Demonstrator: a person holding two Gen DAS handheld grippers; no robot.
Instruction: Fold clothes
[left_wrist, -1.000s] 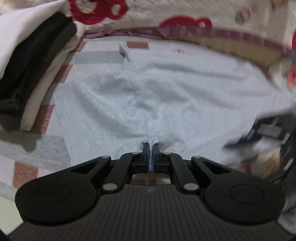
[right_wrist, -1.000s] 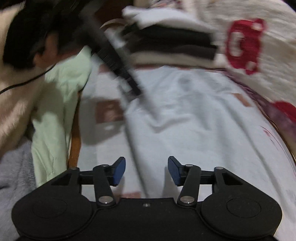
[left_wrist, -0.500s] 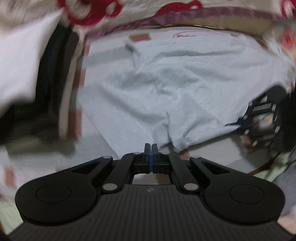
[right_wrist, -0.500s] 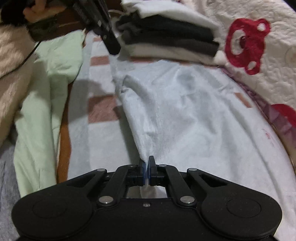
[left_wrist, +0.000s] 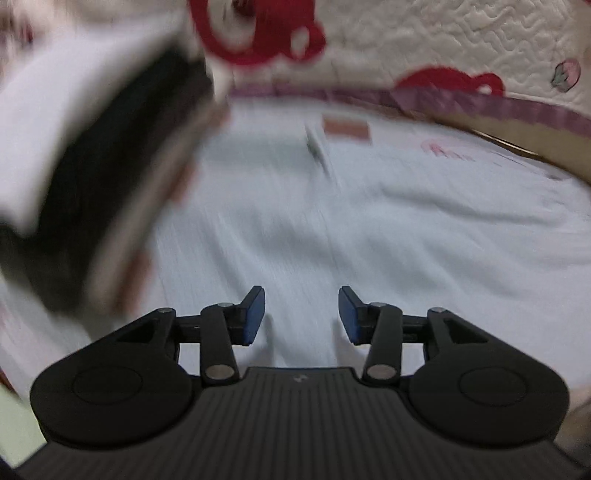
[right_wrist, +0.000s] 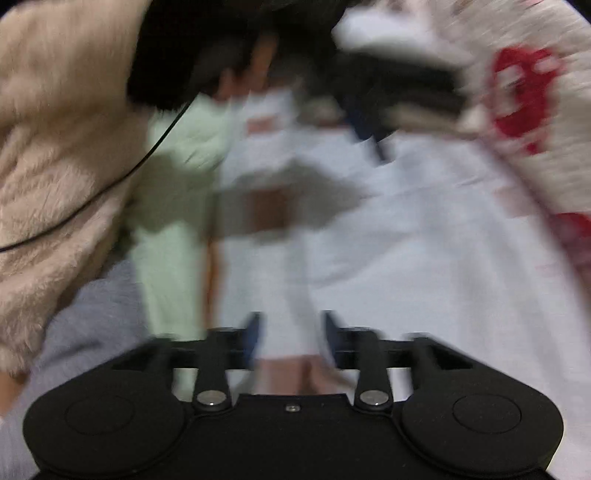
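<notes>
Though blurred, pale garment (left_wrist: 369, 229) outspread.

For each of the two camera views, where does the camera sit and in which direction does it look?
Left wrist: on the left gripper, looking forward and down at the pale garment; jaws opening, nothing between.
Right wrist: on the right gripper, facing the garment; jaws opening, nothing gripped; a fuzzy sleeve shows.
Shared: the garment, the folded stack, the red-patterned quilt.
</notes>
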